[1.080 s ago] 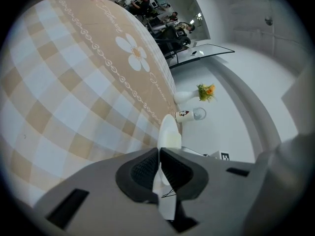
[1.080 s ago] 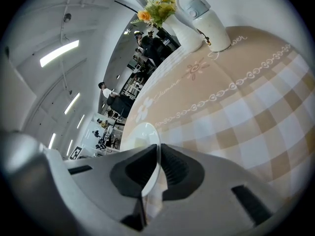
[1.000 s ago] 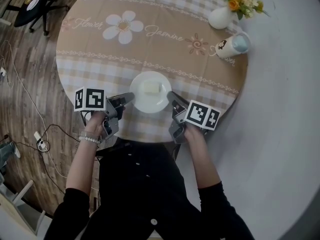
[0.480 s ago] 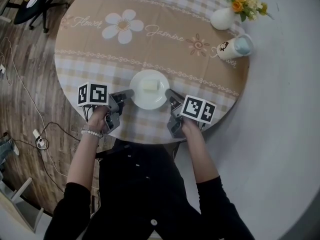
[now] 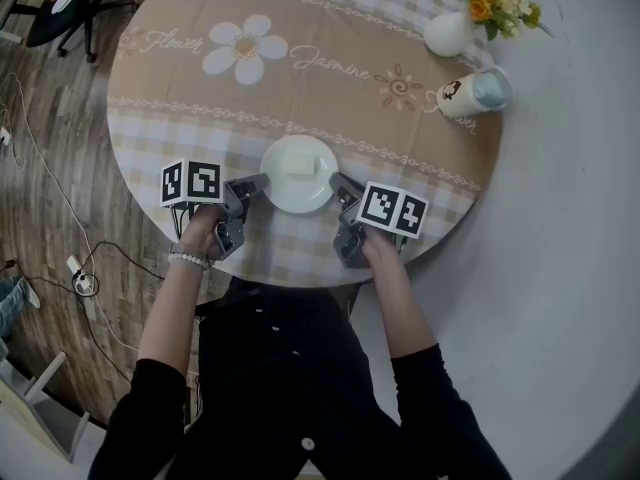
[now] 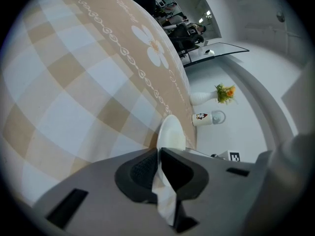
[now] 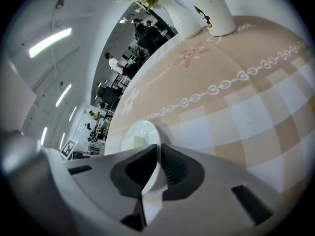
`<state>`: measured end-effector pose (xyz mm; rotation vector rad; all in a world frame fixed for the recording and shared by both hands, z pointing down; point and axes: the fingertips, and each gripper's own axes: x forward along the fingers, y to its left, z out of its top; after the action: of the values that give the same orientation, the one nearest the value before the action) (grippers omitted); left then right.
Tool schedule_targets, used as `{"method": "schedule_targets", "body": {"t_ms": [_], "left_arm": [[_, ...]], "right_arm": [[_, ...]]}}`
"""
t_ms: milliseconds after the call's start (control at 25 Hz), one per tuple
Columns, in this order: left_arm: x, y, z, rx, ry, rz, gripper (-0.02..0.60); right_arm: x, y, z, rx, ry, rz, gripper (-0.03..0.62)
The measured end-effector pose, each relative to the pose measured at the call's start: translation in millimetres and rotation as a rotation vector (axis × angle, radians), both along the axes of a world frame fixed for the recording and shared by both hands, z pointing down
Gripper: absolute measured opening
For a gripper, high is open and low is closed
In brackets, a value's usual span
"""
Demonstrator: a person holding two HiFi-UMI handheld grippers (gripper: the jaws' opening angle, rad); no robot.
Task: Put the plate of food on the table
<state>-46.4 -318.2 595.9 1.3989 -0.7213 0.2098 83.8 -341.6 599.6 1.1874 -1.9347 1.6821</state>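
Squarely ahead of the person, the round bench has the white plate at its near edge, though whether it rests on the checked cloth or hangs just above I cannot tell. The left tongs and right tongs are each clenched on opposite rims, equally near, forearms reaching forward evenly. The pale food sits centred.

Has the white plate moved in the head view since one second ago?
Yes. The plate has shifted slightly away from the near edge of the tablecloth, toward its printed chain border.
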Motion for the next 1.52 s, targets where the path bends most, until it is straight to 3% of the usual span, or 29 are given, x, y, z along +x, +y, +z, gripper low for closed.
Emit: {"method": "schedule_targets", "body": {"t_ms": [400,960,1200,1400,1520], "left_arm": [[0,-4,13,0.0,-0.072,0.023,0.014],[-3,-3,12,-0.022,-0.058,0.013,0.014],[-13,-4,11,-0.019,-0.039,-0.041,0.014],[-27,-2,9,0.013,-0.081,-0.065,0.014],[-33,-6,-2,0.082,-0.101,-0.085,0.014]], "right_arm": [[0,0,9,-0.002,0.039,-0.026,0.014],[-3,0,6,0.046,0.003,-0.015,0.02],[-4,0,4,0.055,-0.003,-0.005,0.048],[3,3,3,0.066,0.018,0.013,0.051],[8,5,-2,0.114,0.06,0.01,0.058]]}}
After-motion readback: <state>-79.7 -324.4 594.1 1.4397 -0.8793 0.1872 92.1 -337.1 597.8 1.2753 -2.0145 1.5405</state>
